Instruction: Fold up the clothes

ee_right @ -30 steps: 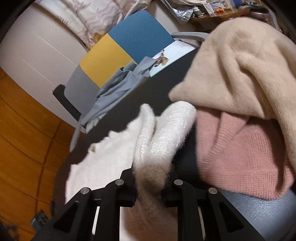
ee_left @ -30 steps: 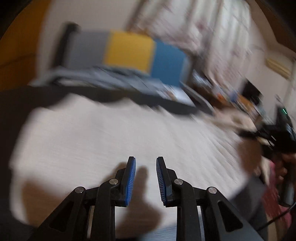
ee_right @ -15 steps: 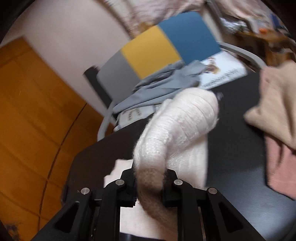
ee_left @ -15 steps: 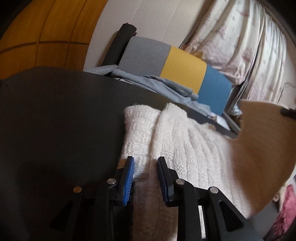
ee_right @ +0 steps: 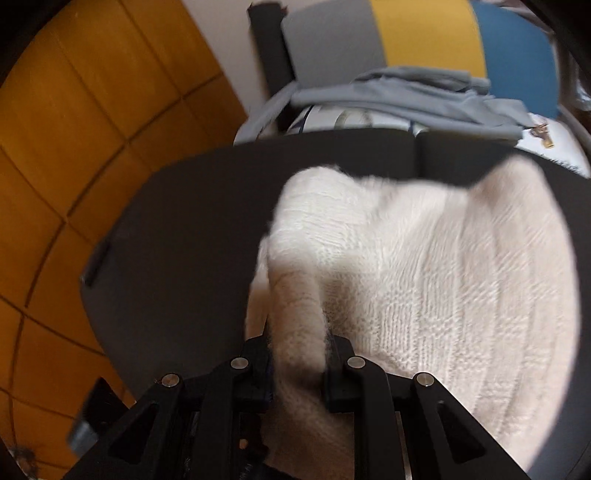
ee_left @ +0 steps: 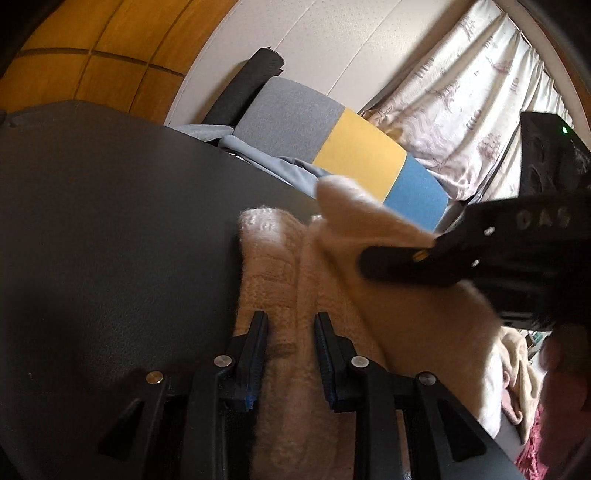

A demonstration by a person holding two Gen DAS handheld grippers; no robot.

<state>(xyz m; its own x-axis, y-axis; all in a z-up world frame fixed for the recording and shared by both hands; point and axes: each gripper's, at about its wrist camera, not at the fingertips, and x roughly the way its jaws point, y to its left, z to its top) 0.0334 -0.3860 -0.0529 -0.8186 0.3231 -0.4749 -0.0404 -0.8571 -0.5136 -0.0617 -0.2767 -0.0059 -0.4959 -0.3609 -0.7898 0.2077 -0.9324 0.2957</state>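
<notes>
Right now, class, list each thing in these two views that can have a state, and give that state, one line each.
White knit sweater: partly folded on the dark table, one fold lifted.
Right gripper: jaws shut on a fold of the sweater.
Left gripper: jaws open, straddling a ridge of the sweater.
Blue-grey garment: draped loose, unfolded, over the chair.
Curtain: drawn.

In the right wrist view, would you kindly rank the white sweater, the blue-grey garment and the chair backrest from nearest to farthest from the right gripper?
1. White sweater, clamped in the right gripper.
2. Blue-grey garment, beyond the table's far edge.
3. Chair backrest, behind it, top.
</notes>
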